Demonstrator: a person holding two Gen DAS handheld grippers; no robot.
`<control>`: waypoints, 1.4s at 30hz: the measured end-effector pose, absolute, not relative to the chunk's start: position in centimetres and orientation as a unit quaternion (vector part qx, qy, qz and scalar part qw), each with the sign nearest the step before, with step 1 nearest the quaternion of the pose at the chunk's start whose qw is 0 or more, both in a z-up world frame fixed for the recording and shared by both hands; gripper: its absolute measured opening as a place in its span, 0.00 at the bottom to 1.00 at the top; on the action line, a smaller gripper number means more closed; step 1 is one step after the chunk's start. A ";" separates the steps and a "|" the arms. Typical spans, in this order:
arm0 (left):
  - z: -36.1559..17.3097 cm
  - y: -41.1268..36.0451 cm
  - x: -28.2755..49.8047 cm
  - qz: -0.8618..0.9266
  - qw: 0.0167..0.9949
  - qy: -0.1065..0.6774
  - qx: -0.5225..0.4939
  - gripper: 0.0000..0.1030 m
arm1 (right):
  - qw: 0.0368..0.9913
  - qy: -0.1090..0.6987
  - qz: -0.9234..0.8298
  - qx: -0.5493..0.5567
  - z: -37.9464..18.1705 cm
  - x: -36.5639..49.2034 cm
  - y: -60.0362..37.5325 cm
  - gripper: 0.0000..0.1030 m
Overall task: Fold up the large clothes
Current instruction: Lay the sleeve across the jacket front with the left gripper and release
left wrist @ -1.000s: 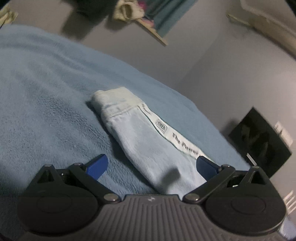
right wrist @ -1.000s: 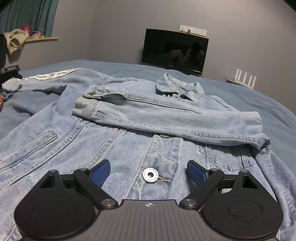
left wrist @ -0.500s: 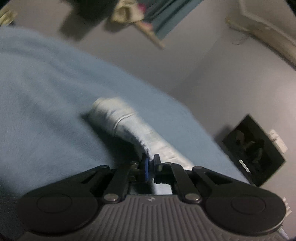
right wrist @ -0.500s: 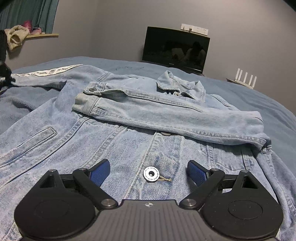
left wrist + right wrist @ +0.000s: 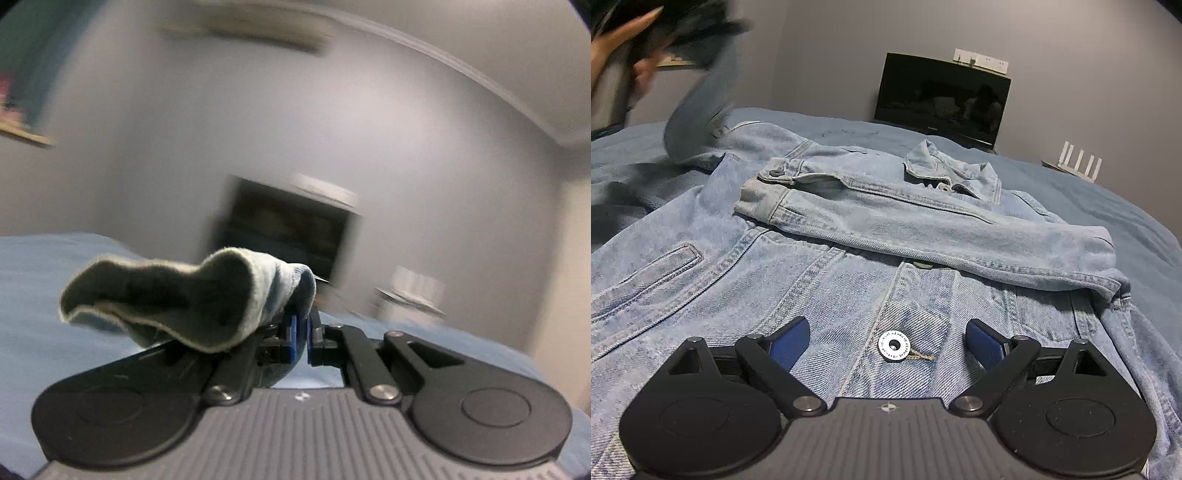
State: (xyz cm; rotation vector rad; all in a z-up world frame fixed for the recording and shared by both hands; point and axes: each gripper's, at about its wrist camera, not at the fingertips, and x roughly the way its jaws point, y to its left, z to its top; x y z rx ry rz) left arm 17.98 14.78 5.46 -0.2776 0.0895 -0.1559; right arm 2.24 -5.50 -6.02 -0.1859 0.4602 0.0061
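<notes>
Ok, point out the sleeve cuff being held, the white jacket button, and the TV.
sleeve cuff [image 5: 221,295], left wrist view, dark inner face.
white button [image 5: 894,345], right wrist view, its centre.
TV [image 5: 942,96], right wrist view, middle of the screen.

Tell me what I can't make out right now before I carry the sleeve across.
- Left wrist view: left gripper shut on sleeve cuff; the cuff hides the fabric bite, motion blurs the room.
- Right wrist view: lifted sleeve is smeared; jacket hem cut off by right gripper, open.
</notes>
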 end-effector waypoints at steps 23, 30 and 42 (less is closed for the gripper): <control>2.4 7.1 10.7 -0.099 0.938 0.322 -0.079 0.64 | 0.971 0.232 0.019 -0.055 -5.9 2.4 -6.9 0.91; 0.4 10.5 9.6 -0.028 0.941 0.329 -0.073 0.63 | 0.977 0.211 0.014 -0.015 -4.8 1.6 -8.3 0.83; -3.5 14.3 13.7 -0.007 0.936 0.332 -0.112 0.63 | 0.960 0.166 0.056 -0.218 -3.3 5.1 -3.3 0.76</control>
